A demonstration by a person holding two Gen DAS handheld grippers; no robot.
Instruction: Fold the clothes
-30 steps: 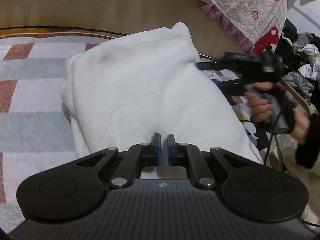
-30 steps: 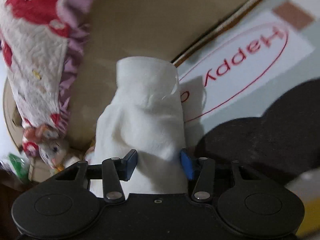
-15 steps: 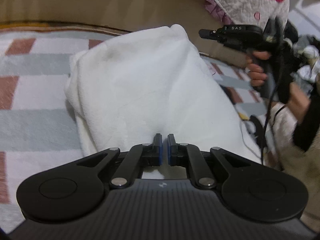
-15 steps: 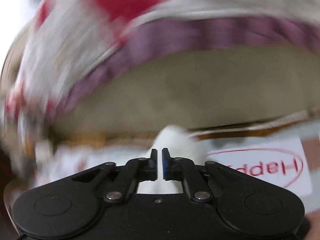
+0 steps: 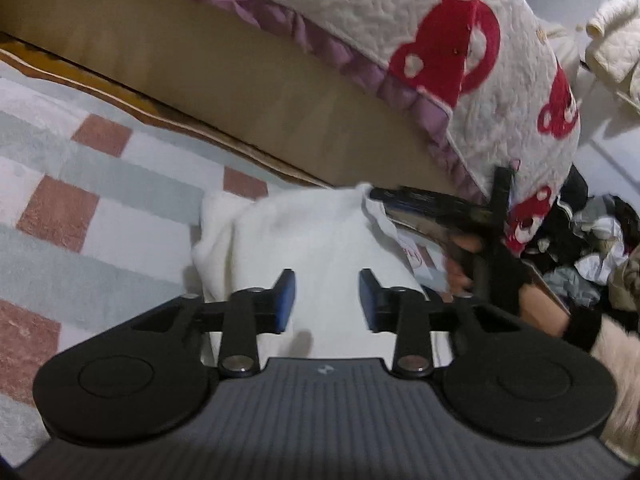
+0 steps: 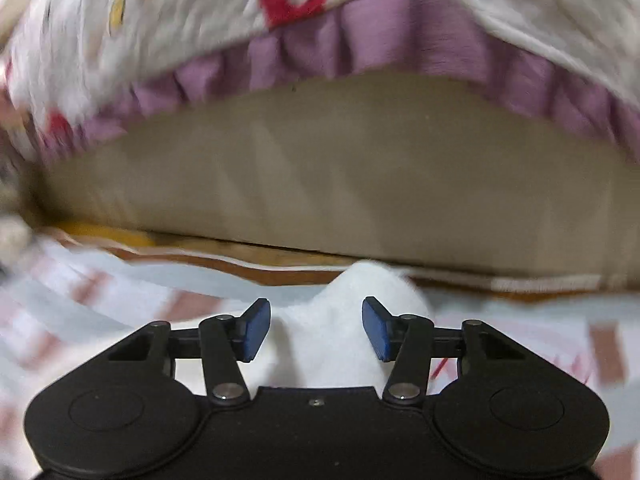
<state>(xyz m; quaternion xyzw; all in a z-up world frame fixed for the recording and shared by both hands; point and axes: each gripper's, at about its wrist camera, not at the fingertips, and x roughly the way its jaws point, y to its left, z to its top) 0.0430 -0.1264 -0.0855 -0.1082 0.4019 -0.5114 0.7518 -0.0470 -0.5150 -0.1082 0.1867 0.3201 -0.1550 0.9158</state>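
- A white garment [image 5: 316,240] was seen lying on the checked rug [image 5: 80,200], beside the bed, gathered into a compact, seemingly folded bundle.
- The left tool [image 5: 327,294] was spread wide above it, gripping nothing.
- The right tool [image 6: 316,328] was likewise released, a raised corner of the cloth between its blue pads [image 6: 256,328].
- Whether further folds remained could not be judged.
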